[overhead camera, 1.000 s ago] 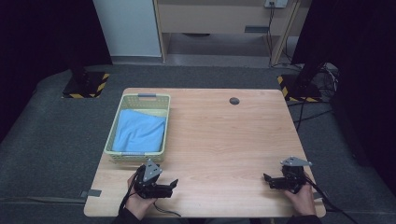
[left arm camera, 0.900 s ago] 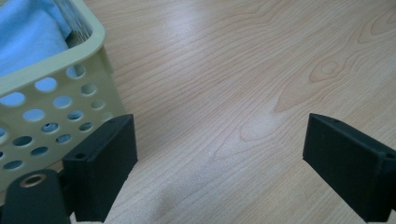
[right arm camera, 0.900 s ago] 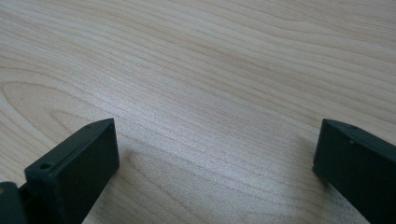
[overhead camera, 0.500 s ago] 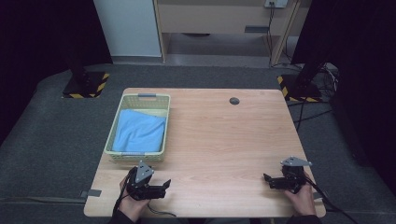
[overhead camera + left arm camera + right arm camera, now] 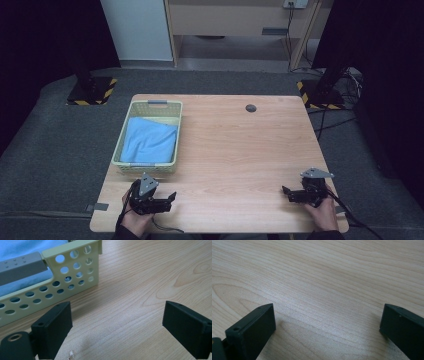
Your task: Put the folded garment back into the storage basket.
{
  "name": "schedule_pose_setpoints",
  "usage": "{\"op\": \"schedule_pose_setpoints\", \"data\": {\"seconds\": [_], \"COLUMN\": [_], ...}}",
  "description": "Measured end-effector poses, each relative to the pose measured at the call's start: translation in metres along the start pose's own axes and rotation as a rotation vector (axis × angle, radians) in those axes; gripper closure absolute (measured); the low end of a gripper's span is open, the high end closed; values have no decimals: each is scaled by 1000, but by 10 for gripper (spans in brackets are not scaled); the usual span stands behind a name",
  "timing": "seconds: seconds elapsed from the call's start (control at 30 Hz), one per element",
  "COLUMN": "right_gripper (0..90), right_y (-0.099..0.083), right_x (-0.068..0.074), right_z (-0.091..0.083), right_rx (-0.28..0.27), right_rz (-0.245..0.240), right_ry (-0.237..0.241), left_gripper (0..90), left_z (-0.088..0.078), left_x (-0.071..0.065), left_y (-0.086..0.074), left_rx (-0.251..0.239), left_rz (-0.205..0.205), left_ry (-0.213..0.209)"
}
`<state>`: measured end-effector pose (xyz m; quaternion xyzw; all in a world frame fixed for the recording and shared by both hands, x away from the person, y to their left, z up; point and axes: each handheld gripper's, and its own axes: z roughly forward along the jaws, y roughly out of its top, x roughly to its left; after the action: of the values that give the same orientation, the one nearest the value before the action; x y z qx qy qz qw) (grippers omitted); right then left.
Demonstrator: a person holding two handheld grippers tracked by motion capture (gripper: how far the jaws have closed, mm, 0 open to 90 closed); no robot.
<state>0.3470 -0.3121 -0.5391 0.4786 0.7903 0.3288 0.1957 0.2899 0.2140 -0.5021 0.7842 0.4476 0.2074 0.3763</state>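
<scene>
A pale green perforated basket [image 5: 121, 145] stands on the left half of the wooden table [image 5: 235, 145], with a folded blue cloth [image 5: 149, 140] inside it. My left gripper [image 5: 170, 201] rests low near the front left edge, just in front of the basket, open and holding nothing. In the left gripper view the basket's wall [image 5: 72, 272] and grey handle [image 5: 21, 266] are close ahead, the cloth [image 5: 20, 247] behind them. My right gripper [image 5: 286, 192] lies near the front right corner, open and empty, its jaws wide over bare wood [image 5: 324, 290].
A small dark round grommet [image 5: 250, 108] sits in the tabletop near the far edge. Stand bases with yellow-black stripes [image 5: 92, 92] flank the table on the floor, and cables [image 5: 340, 125] run at the right. A cabinet [image 5: 235, 20] stands behind.
My left gripper has drawn back slightly toward the front edge and shifted a little left. The right gripper has stayed in place.
</scene>
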Motion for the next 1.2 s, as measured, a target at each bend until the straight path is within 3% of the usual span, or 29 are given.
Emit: {"op": "schedule_pose_setpoints", "data": {"seconds": [0.23,0.57,0.77,1.2], "right_gripper": [2,2,2,2], "right_y": [0,0,0,0], "right_x": [0,0,0,0], "right_z": [0,0,0,0], "right_rx": [0,0,0,0], "right_rz": [0,0,0,0], "right_ry": [0,0,0,0], "left_gripper": [81,76,73,70], "left_z": [0,-4,-3,-6], "left_x": [3,16,23,35], "left_y": [-1,-3,-6,-10], "left_rx": [-1,-9,-5,-10], "left_rz": [-5,-87,-119,-152], "left_ry": [14,62,66,82]}}
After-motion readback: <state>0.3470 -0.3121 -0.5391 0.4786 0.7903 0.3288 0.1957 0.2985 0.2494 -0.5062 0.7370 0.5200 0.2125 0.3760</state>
